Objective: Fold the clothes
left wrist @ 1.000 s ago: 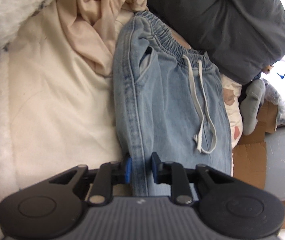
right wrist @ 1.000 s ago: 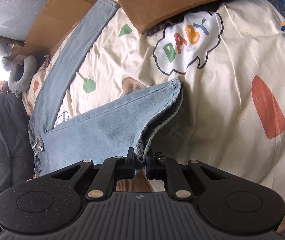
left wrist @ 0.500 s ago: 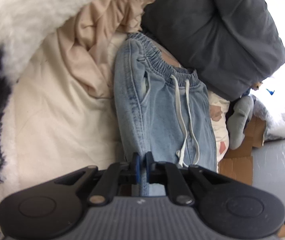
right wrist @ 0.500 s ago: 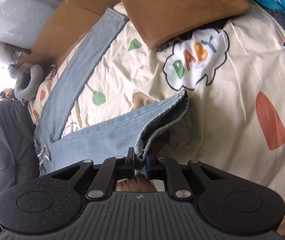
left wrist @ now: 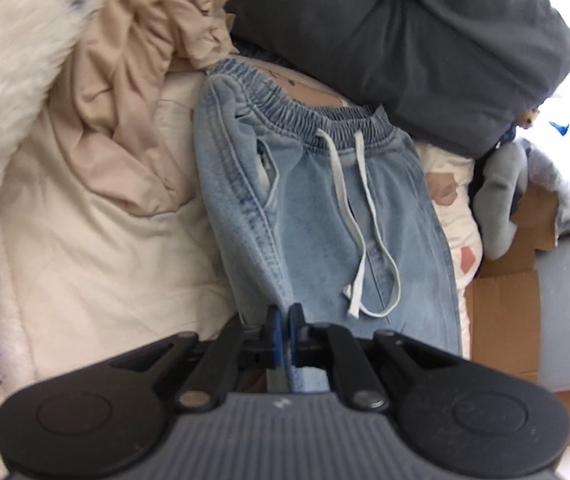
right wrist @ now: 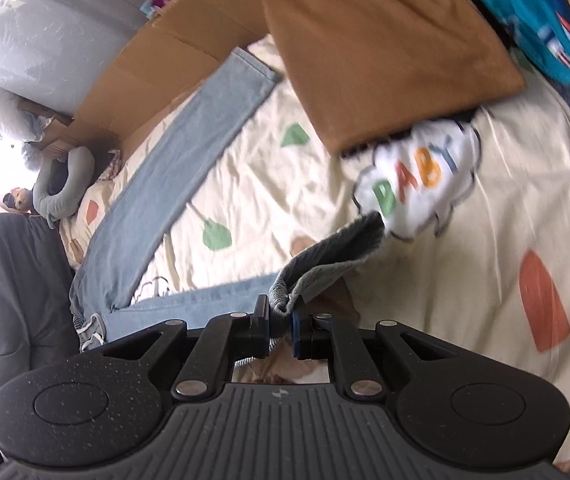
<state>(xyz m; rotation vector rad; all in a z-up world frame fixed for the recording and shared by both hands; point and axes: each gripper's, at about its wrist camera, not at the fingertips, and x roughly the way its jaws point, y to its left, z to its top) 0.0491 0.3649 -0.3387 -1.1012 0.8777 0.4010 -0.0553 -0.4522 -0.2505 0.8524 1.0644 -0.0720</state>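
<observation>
Light-blue jeans [left wrist: 325, 216] are clamped at the side seam by the left gripper [left wrist: 283, 330] and at one leg's hem by the right gripper [right wrist: 279, 318], apparently for a fold.

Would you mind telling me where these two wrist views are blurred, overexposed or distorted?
Left wrist view: the spotted furry blanket at upper left is smeared, the window corner at upper right is blown out white, and the jeans stay fairly sharp. Right wrist view: the BABY print and brown folded cloth are motion-blurred, the left edge is overexposed, and fisheye curvature bends the straight jeans leg.
</observation>
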